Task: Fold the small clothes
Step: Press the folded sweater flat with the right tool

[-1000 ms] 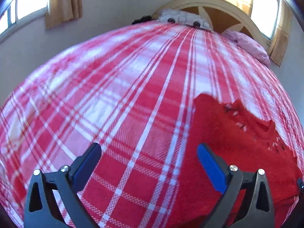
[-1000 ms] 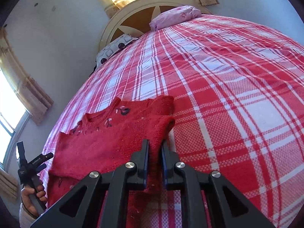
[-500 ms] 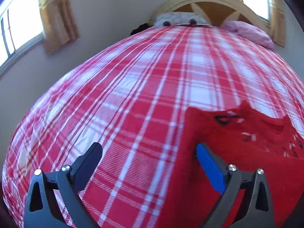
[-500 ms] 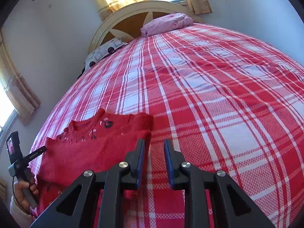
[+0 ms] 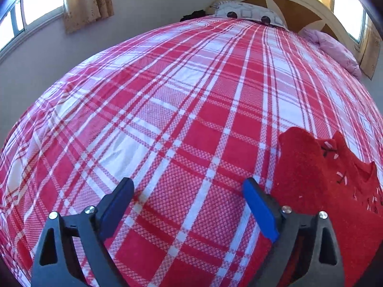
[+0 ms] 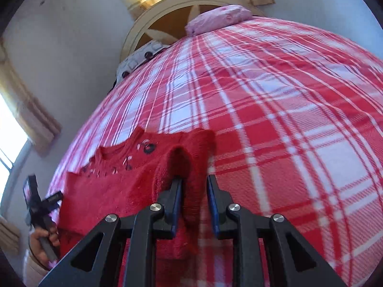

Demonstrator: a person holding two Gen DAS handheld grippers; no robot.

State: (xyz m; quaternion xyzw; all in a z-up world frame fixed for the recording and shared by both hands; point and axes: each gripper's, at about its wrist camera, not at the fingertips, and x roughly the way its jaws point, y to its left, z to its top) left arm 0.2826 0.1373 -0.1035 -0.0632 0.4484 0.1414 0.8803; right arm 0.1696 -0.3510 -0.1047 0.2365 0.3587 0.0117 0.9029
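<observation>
Red knit sweater [image 6: 115, 186] lies on the plaid bedspread [image 5: 182, 110]; right gripper [image 6: 194, 186] stands narrowly parted over its folded edge, left gripper [image 5: 189, 192] spread wide beside it.

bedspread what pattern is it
A red, white and pink plaid check; the bedspread shows best in the left wrist view.

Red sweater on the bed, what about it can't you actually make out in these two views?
- Red sweater, right wrist view: its lower hem is hidden behind the right gripper.
- Left wrist view: the sweater's right side is cut off by the frame edge, its near part covered by the left gripper.
- Neckline decorations: blurred, too small to identify.
</observation>
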